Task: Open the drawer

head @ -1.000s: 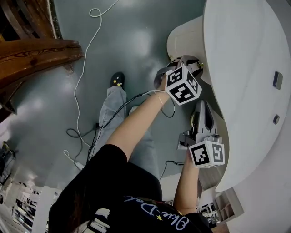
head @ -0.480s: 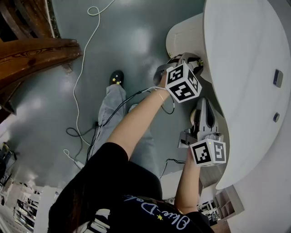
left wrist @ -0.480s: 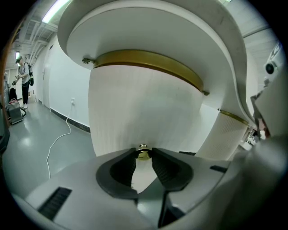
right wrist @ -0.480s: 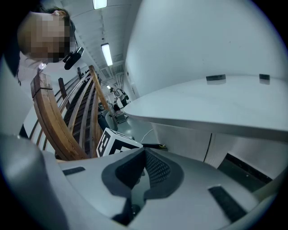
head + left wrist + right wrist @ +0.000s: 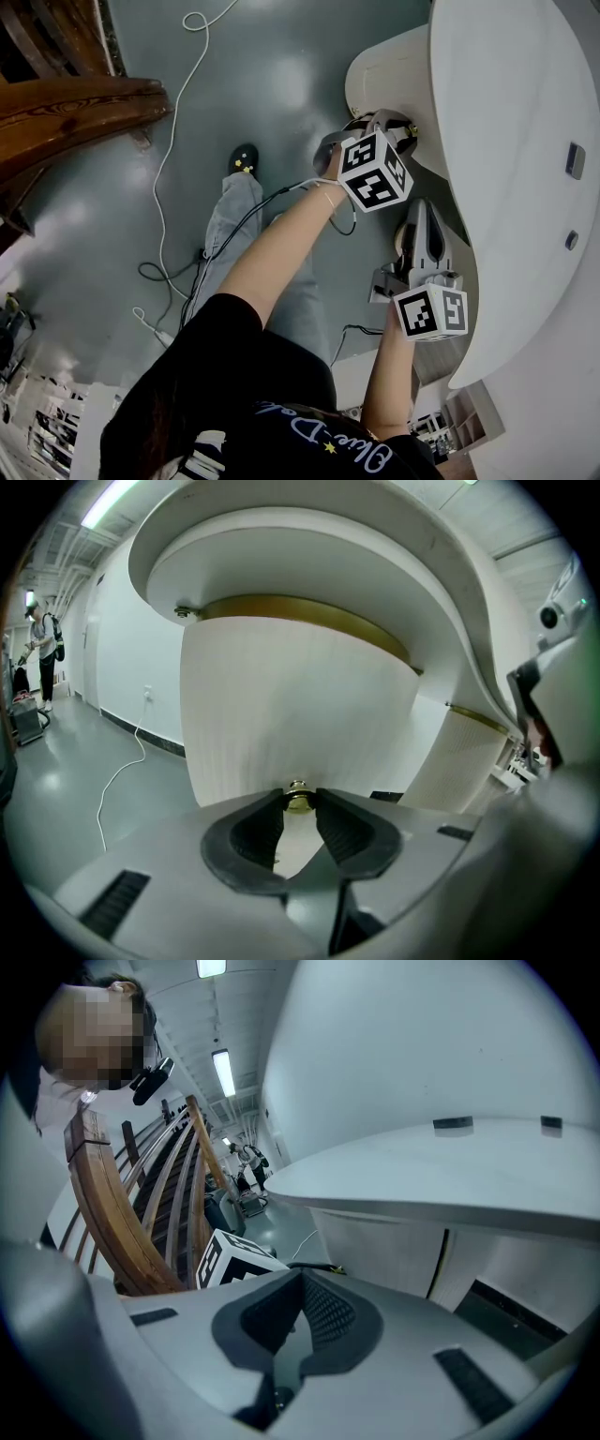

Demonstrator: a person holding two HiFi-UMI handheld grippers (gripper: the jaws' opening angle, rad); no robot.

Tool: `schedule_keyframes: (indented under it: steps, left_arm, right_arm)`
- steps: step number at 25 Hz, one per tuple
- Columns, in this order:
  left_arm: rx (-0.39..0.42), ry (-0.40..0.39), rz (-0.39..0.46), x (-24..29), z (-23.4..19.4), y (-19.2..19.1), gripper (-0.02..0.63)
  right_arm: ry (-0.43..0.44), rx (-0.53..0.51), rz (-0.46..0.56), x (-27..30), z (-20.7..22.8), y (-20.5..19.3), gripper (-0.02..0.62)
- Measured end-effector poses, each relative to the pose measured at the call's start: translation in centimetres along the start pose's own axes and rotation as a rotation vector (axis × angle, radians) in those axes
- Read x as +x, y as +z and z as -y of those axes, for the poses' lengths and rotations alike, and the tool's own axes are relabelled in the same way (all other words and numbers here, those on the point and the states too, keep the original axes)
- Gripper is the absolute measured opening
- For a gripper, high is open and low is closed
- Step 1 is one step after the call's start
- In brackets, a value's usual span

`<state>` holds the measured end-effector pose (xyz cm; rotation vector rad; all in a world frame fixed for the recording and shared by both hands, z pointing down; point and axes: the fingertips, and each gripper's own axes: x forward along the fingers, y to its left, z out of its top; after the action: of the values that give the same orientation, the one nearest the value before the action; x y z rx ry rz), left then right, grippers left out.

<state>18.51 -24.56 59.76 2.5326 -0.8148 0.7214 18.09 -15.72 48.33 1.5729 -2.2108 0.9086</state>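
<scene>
The drawer front (image 5: 291, 696) is a curved white ribbed panel under a white rounded counter (image 5: 506, 141), with a small brass knob (image 5: 298, 799). My left gripper (image 5: 299, 802) reaches to that knob. Its jaws have just been closing, and the knob sits pinched between the two dark fingertips (image 5: 272, 810). In the head view the left gripper (image 5: 409, 128) is at the curved drawer front (image 5: 389, 75), its marker cube behind it. My right gripper (image 5: 419, 214) hangs lower, beside the counter's edge. The right gripper (image 5: 302, 1277) is shut, with nothing between its pads.
The grey floor (image 5: 272, 84) carries a white cable (image 5: 173, 141) and dark cables by the person's legs. A wooden curved structure (image 5: 66, 112) stands at the left. The counter top bears two small dark fittings (image 5: 574, 161). Another person (image 5: 42, 658) stands far down the corridor.
Hardly anything differs. The left gripper stays at the knob with a slight shift, and the right gripper holds its place by the counter edge.
</scene>
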Motion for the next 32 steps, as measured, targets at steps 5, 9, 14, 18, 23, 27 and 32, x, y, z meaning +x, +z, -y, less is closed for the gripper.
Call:
schedule_keyframes:
  steps: [5, 9, 14, 18, 23, 27, 32]
  left_arm:
    - [0.003, -0.002, -0.004, -0.8, -0.1, -0.5, 0.106]
    - [0.007, -0.009, -0.009, -1.1, 0.0, -0.8, 0.106]
    - [0.004, -0.022, -0.021, -1.7, -0.1, -1.3, 0.106]
    - [0.01, -0.035, -0.031, -2.1, -0.1, -1.5, 0.106]
    - [0.02, -0.054, -0.046, -2.5, -0.1, -2.0, 0.106]
    - [0.03, -0.066, -0.055, -3.0, -0.1, -2.3, 0.104]
    - [0.041, -0.085, -0.066, -3.4, 0.1, -2.5, 0.104]
  right_arm:
    - [0.011, -0.012, -0.004, 0.5, -1.3, 0.0, -0.002]
    - [0.003, -0.015, -0.002, 0.8, -1.6, 0.2, -0.002]
    - [-0.004, -0.006, 0.008, 1.4, -2.5, 0.7, -0.002]
    - [-0.013, 0.005, 0.016, 1.7, -3.0, 1.0, -0.002]
    - [-0.028, 0.018, 0.026, 2.3, -3.4, 1.1, -0.002]
    - [-0.039, 0.028, 0.035, 2.6, -4.0, 1.3, -0.002]
    - [-0.052, 0.043, 0.046, 2.8, -4.5, 1.6, -0.002]
